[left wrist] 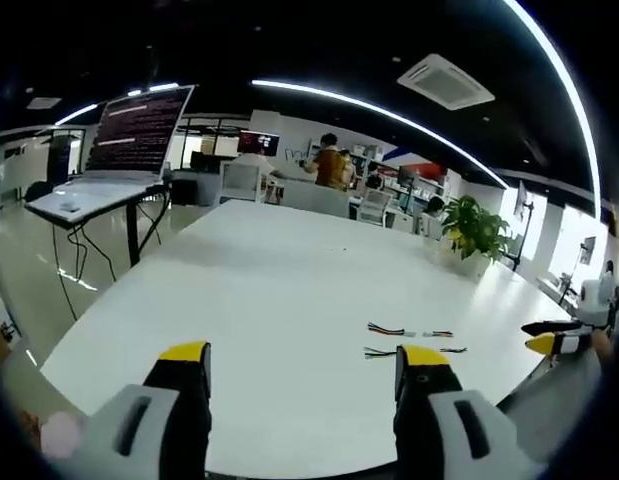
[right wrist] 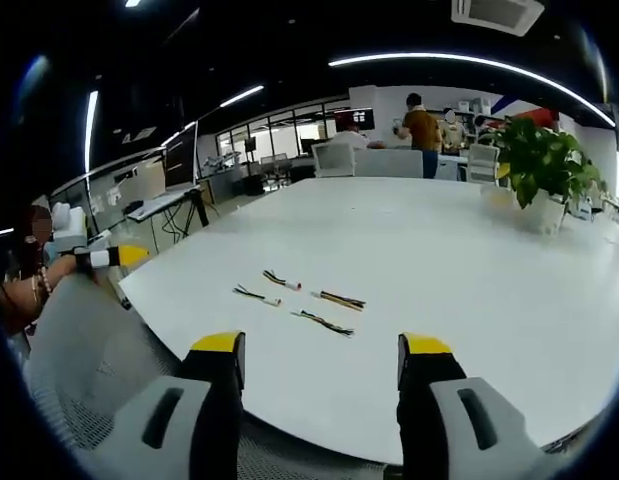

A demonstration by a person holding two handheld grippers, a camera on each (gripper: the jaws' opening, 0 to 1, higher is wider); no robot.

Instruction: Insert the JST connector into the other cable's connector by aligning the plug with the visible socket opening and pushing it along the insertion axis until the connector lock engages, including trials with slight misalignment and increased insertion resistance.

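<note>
1. Left hand-held gripper [left wrist: 301, 362] — jaws apart, nothing between them, poised over the near edge of the white counter [left wrist: 279, 280].
2. Right hand-held gripper [right wrist: 317, 352] — jaws likewise apart and empty.
3. JST cables [right wrist: 299, 300] lying loose on the counter, ahead of the right jaws and slightly left; ahead and right of the left jaws, well apart from both.
4. Step in hand, by judgement: reach and pick. Best to grip each cable close behind its connector housing — plug and socket opening facing each other, squared before any push.
5. Potted plant [right wrist: 541, 160] far beyond, no obstruction.
</note>
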